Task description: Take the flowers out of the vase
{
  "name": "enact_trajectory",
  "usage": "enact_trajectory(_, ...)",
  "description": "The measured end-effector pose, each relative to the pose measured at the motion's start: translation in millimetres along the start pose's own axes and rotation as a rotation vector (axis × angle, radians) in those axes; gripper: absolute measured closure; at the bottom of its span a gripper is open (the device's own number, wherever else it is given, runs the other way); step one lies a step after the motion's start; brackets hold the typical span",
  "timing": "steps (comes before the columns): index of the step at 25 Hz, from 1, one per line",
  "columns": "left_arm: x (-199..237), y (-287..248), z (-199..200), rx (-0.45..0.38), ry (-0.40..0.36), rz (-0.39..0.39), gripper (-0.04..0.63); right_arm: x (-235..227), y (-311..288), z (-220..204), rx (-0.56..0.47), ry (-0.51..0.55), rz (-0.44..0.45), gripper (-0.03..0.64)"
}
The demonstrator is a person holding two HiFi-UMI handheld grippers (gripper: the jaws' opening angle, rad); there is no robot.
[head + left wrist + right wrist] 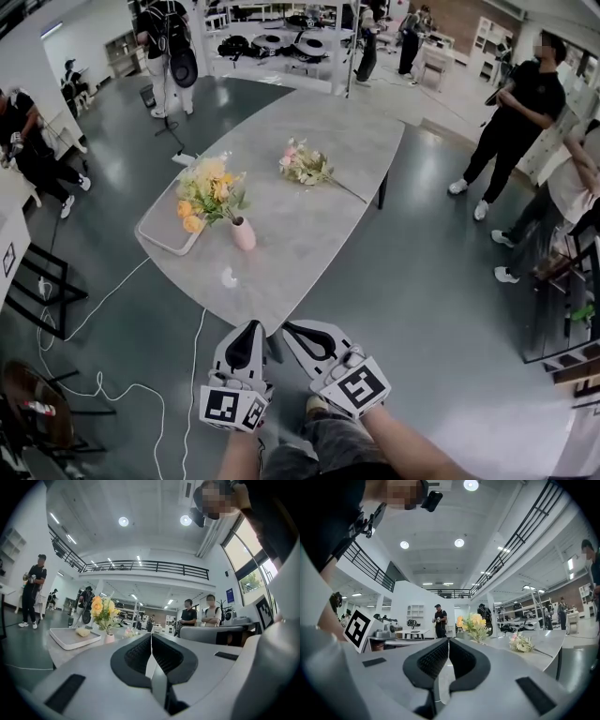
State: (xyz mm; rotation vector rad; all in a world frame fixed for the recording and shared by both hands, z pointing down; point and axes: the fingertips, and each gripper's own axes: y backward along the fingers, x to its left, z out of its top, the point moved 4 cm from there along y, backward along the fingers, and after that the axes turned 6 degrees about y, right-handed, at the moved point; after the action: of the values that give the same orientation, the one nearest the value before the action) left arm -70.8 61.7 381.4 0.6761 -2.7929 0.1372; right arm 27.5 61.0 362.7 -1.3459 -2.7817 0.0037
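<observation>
A small pink vase (pixel 243 233) stands near the left part of the grey oval table (pixel 309 234) and holds yellow and orange flowers (pixel 211 192). The same bouquet (pixel 104 612) shows far ahead in the left gripper view, and as yellow blooms (pixel 474 623) in the right gripper view. A second pink-and-white bunch (pixel 306 165) lies loose on the table further back, also seen as a lying bunch (pixel 521 643). My left gripper (pixel 251 330) and right gripper (pixel 294 330) hang side by side off the table's near end, both shut and empty, well short of the vase.
A white tray (pixel 167 239) with a yellow flower head on it lies left of the vase. A small white scrap (pixel 228 277) rests near the table's front edge. Several people stand around the hall. White cables (pixel 112 394) trail on the floor at left.
</observation>
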Motion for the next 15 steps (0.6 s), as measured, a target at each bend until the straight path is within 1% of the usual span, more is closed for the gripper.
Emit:
enact_trajectory(7,7.3,-17.1,-3.3,-0.013,0.019,0.04,0.58,-18.3,-12.3,-6.5,0.033,0.014,0.037,0.595)
enact_trajectory(11,16.1,-26.1,-6.5,-0.023,0.026,0.058,0.58,-24.1,-23.8,-12.1,0.002,0.005,0.051,0.595)
enact_trajectory(15,27.3,-36.8,-6.1,-0.027,0.023,0.067,0.58,-32.0,-37.6,-17.1,-0.006,-0.002,0.059,0.595)
